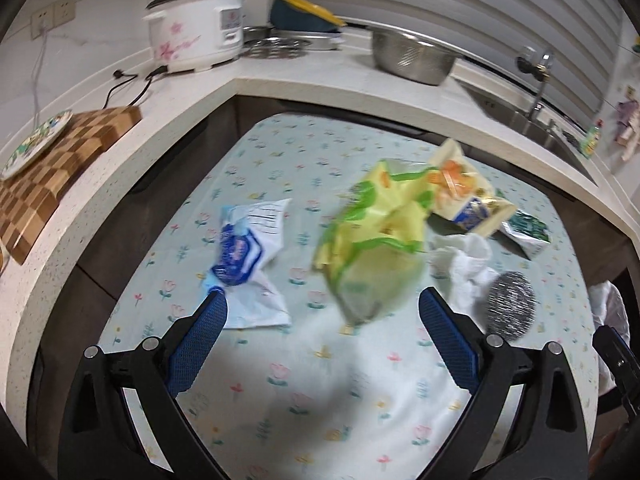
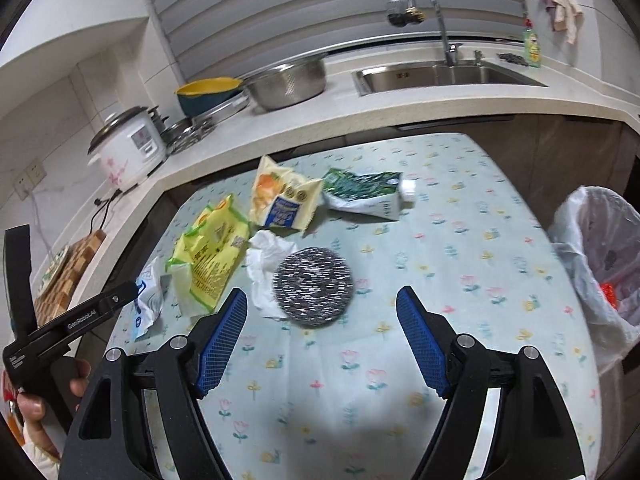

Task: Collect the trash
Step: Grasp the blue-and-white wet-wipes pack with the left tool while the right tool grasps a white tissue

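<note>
1. Both our tongs are spread wide with nothing between them: left gripper (image 1: 322, 304) over the floral tablecloth (image 1: 280, 392), right gripper (image 2: 322, 300) too.
2. "GenRobot.AI" reads on the left tool's body in the right view.
3. Just ahead we've got a steel scrubber (image 2: 313, 286) touching a crumpled tissue (image 2: 264, 264), beside a yellow-green bag (image 2: 210, 256), blue-white wrapper (image 1: 250, 258), orange snack bag (image 2: 282, 198) and green carton (image 2: 366, 194).
4. White-lined trash bin (image 2: 600, 264) at the table's right holds something orange-red.
</note>
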`<state>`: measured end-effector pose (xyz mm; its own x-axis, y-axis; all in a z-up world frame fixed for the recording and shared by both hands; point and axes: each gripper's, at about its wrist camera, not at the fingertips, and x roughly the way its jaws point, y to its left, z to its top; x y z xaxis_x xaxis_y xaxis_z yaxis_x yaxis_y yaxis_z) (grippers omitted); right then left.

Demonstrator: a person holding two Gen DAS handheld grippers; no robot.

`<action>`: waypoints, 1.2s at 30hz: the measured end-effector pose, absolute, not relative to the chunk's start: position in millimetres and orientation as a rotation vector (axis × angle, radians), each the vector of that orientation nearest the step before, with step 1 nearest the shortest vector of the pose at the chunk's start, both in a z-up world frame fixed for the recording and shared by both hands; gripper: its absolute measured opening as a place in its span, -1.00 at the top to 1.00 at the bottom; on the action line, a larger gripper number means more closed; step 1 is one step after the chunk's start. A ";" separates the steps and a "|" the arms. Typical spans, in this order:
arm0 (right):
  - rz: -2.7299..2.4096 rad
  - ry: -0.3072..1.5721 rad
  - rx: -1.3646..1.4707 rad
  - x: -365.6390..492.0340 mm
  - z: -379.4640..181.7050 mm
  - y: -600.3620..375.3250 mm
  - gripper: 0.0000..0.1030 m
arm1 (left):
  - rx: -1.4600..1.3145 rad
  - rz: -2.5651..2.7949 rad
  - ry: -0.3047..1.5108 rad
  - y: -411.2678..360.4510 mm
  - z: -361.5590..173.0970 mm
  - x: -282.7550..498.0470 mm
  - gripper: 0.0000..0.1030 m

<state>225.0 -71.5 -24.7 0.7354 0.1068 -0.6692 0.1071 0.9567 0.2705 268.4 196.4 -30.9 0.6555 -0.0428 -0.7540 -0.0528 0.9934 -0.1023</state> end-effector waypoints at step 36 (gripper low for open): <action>0.049 0.903 0.075 377.5 -95.3 -4.8 0.69 | -0.152 0.021 1.011 233.6 -101.6 345.5 -0.11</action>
